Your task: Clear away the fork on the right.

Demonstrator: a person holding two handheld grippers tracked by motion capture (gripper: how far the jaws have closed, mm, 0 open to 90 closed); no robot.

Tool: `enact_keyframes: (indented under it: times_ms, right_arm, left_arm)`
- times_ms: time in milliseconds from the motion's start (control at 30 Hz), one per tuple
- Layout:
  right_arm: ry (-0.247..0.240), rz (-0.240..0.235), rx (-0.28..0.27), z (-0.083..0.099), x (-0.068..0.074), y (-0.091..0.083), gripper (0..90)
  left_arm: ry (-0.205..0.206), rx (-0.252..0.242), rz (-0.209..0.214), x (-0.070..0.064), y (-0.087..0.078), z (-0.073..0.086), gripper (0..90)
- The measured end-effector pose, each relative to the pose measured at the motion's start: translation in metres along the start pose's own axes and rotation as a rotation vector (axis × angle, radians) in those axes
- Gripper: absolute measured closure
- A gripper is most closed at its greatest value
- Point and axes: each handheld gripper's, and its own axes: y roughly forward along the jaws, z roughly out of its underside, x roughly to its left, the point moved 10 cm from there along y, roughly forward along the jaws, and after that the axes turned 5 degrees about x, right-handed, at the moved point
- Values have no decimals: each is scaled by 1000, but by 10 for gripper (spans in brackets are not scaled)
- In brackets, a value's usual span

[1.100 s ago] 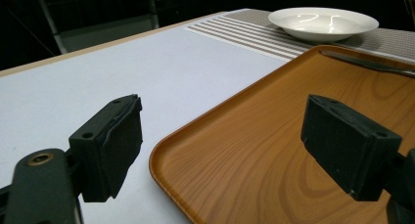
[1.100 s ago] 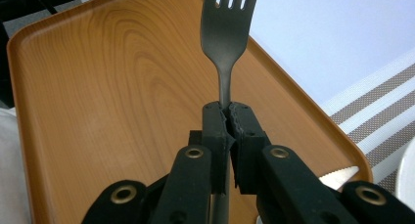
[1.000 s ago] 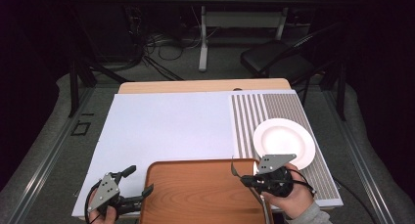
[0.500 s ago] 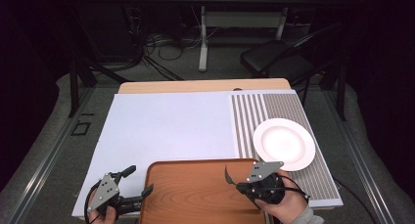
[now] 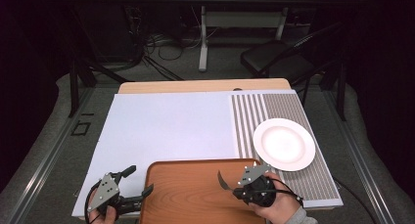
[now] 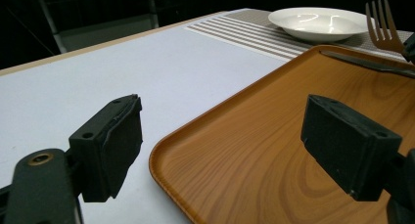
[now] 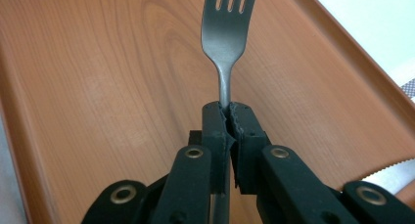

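A wooden tray point(image 5: 191, 185) lies at the table's near edge. My right gripper point(image 5: 235, 185) point(image 7: 229, 117) hovers over the tray's right part, shut on the handle of a metal fork point(image 7: 226, 33) point(image 5: 222, 180) whose tines point left across the tray. The fork's tines point(image 6: 382, 26) also show at the far right of the left gripper view. My left gripper point(image 5: 138, 182) point(image 6: 225, 145) is open at the tray's near left corner, one jaw over the tray rim point(image 6: 161, 150), the other over the white mat. A white plate point(image 5: 284, 144) point(image 6: 320, 22) sits on the striped placemat, right of the tray.
A white mat point(image 5: 166, 126) covers the left and middle of the table. The striped placemat point(image 5: 293, 111) covers the right side. Beyond the table stand a dark chair point(image 5: 279, 60) and a table leg with cables on the floor.
My right gripper has moved left from beside the plate to above the tray, carrying the fork. The left gripper has stayed put.
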Motion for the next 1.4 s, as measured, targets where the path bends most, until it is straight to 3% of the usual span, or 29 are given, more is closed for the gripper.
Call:
enact_keyframes:
  times_ms: [400, 600, 1167, 1400]
  right_arm:
    - [8, -14, 44, 2, 3, 17, 855]
    - [17, -23, 97, 10, 2, 37, 859]
    - [25, -38, 66, 11, 2, 39, 858]
    - [31, -60, 21, 6, 2, 39, 822]
  left_arm:
    - [-3, -1, 3, 0, 1, 0, 159]
    - [-1, 2, 5, 0, 2, 0, 159]
    - [-1, 2, 5, 0, 1, 1, 159]
    - [-1, 2, 4, 0, 1, 0, 159]
